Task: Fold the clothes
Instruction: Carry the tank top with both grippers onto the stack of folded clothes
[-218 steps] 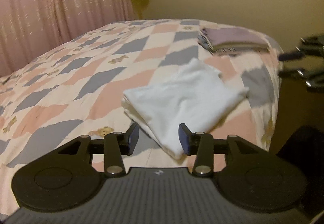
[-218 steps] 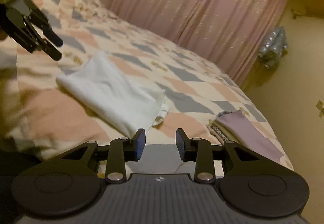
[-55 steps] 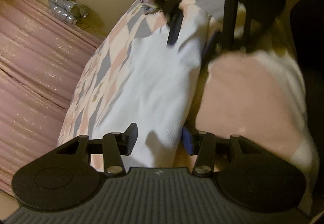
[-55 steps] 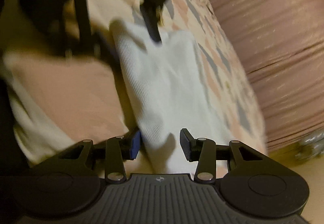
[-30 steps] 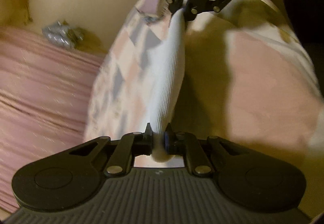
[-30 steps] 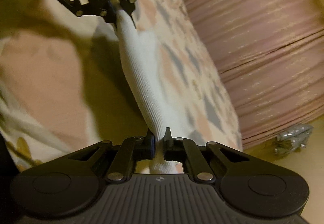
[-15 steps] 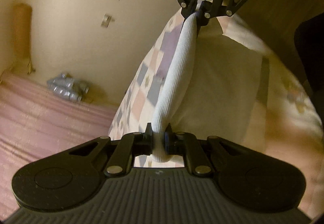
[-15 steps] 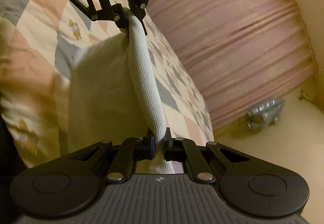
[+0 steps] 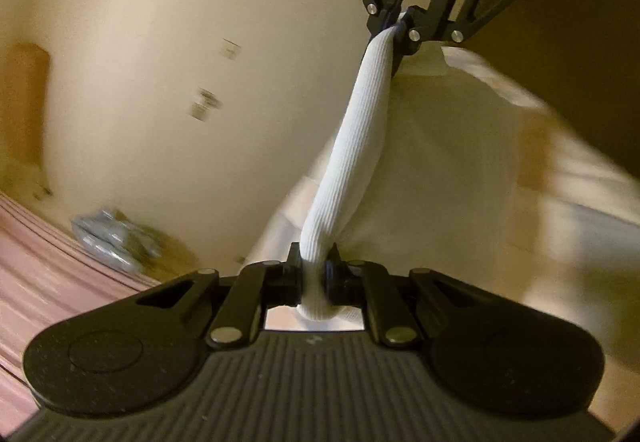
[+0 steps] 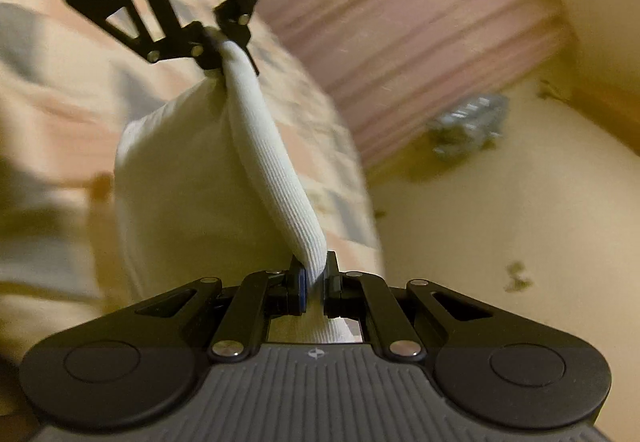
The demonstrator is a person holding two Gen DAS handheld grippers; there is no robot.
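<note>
A folded white ribbed garment (image 9: pixel 352 158) hangs in the air, stretched between both grippers. My left gripper (image 9: pixel 314 276) is shut on one end of its top edge. At the top of the left wrist view my right gripper (image 9: pixel 402 22) pinches the other end. In the right wrist view the right gripper (image 10: pixel 316 282) is shut on the white garment (image 10: pixel 264 162), and the left gripper (image 10: pixel 216 42) clamps the far end at upper left. The rest of the cloth drops down below the held edge.
The bed with its pink, grey and cream patchwork cover (image 10: pixel 48 94) lies below and behind the garment. Pink curtains (image 10: pixel 400 22) hang beyond the bed. A silvery bundle (image 10: pixel 468 126) sits by the cream wall (image 9: pixel 160 42). Both views are motion-blurred.
Both grippers closed on the garment's ends and lifted it off the bed. Over the last half second both views have tilted further up toward the wall, with the cloth held taut.
</note>
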